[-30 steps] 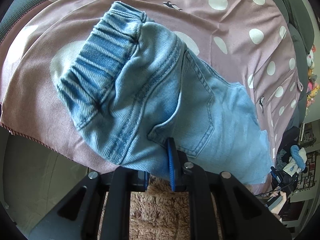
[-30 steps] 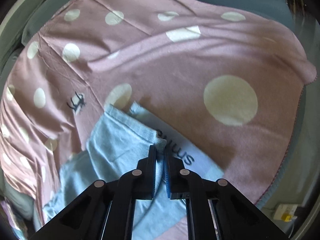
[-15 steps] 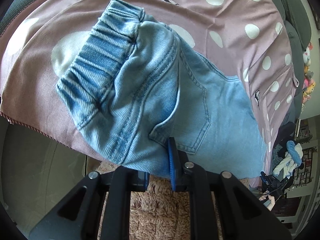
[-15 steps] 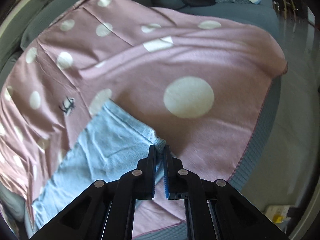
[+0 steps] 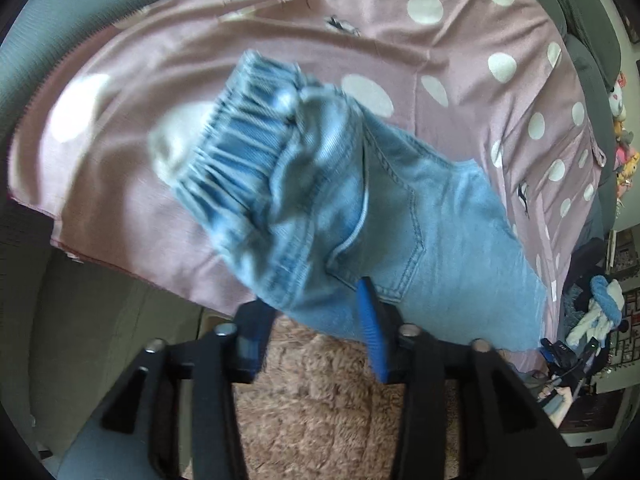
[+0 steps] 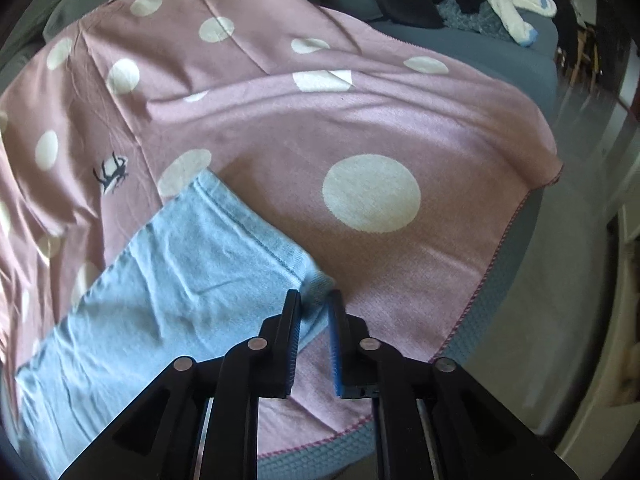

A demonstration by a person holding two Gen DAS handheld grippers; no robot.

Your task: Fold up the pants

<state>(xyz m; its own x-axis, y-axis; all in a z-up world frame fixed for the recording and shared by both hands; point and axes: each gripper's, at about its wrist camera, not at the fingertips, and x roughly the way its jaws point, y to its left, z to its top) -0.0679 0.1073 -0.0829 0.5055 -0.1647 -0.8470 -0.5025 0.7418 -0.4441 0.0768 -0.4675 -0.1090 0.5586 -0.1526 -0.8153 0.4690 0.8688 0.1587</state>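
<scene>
Pants lay folded on the dotted blanket. Left gripper and right gripper had just been opening, jaws apart, denim edges loose between them. Withdrawing toward six o'clock should avoid dragging the fold.

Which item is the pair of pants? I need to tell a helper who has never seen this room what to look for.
Find the pink blanket with white dots spread over the grey couch. The pants lie on it near its front edge. They are the only light blue denim there, with a gathered elastic waistband and a stitched back pocket.
</scene>
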